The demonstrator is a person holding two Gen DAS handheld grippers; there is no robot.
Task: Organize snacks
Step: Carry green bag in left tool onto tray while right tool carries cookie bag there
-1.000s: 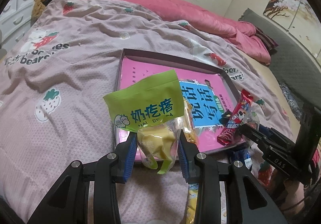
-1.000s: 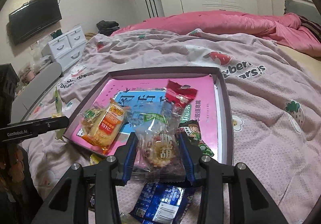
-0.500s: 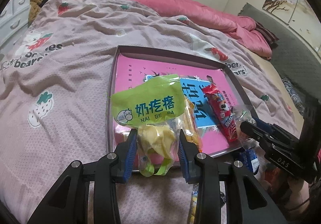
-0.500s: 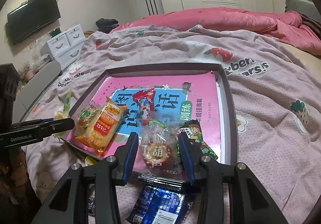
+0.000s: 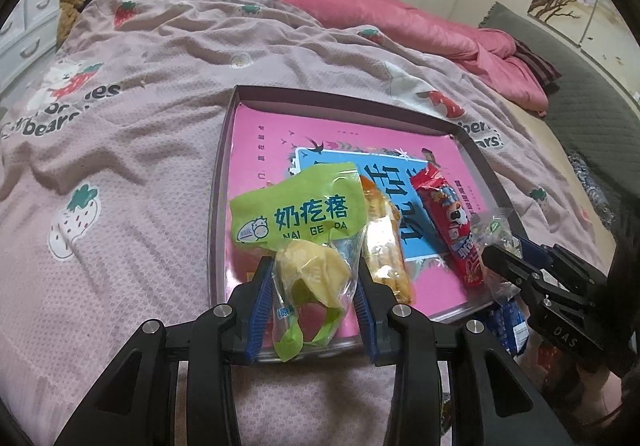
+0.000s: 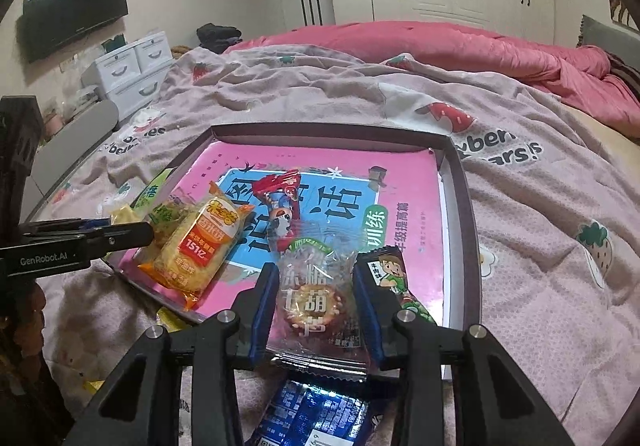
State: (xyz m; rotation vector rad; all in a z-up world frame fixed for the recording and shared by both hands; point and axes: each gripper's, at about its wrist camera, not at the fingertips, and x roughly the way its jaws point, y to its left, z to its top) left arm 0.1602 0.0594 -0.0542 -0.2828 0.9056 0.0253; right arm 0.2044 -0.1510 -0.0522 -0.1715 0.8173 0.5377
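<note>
A shallow dark-rimmed tray [image 5: 348, 96] [image 6: 460, 166] lined with a pink and blue book cover lies on the bed. My left gripper [image 5: 314, 282] is shut on a green-topped clear snack bag [image 5: 304, 222] with a yellow piece inside, at the tray's near left edge. My right gripper [image 6: 314, 294] is shut on a clear-wrapped round cookie [image 6: 310, 302] over the tray's near edge. A red snack stick [image 5: 452, 226] [image 6: 280, 202] and an orange cracker pack [image 6: 200, 246] [image 5: 384, 246] lie in the tray. A dark green-figure packet [image 6: 392, 274] lies by my right finger.
A blue foil packet [image 6: 316, 418] lies on the pink strawberry blanket [image 5: 120, 166] just before the tray. A pink duvet [image 6: 480, 50] is bunched at the back. White drawers [image 6: 132, 74] and a wall TV [image 6: 76, 12] stand at the left.
The red snack stick dropped from beside the cookie and now lies flat in the tray. Both grippers have lowered and come closer to the tray's near edge, still holding their snacks.
</note>
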